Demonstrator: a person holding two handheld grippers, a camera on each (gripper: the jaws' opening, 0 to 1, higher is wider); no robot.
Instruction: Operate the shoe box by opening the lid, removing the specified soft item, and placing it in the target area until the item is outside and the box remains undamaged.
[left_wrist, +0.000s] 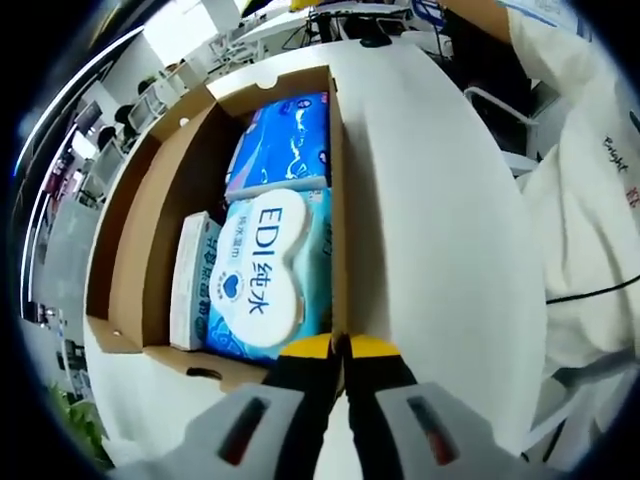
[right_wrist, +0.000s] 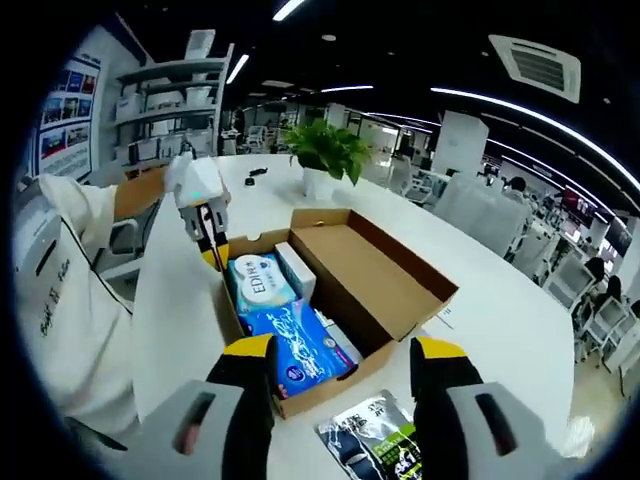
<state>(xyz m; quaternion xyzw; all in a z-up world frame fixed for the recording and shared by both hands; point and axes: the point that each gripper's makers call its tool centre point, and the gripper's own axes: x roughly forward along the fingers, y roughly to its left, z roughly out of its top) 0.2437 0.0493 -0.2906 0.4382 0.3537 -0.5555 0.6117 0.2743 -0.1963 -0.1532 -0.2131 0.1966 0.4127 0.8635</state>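
Box: one cardboard shoe box (right_wrist: 375, 285) sits on the white surface (right_wrist: 500, 300), its lid (left_wrist: 130, 230) swung fully open and lying flat beside the tray.
Contents: three soft packs lie inside. One pale-blue wipes pack (left_wrist: 265, 275) marked "EDI" is at one end, one darker blue pack (left_wrist: 285, 140) at the other, and one slim white pack (left_wrist: 193, 280) stands on edge between the wipes pack and the hinge wall.
Outside the box: one dark sachet (right_wrist: 372, 440) with green print lies on the surface just beside the box's near end, in the right gripper view.
Left gripper: the left gripper (left_wrist: 340, 348) has its yellow-tipped jaws pressed together with the box's long side wall pinched between them, at the end with the wipes pack; in the right gripper view it (right_wrist: 212, 245) is at the box's far corner.
Right gripper: the right gripper (right_wrist: 345, 365) is wide open, its two jaws apart above the near end of the box, touching nothing.
Person: one white sleeve (right_wrist: 60, 300) shows beside the surface.
Plant: one potted plant (right_wrist: 325, 155) stands on the surface well beyond the box.
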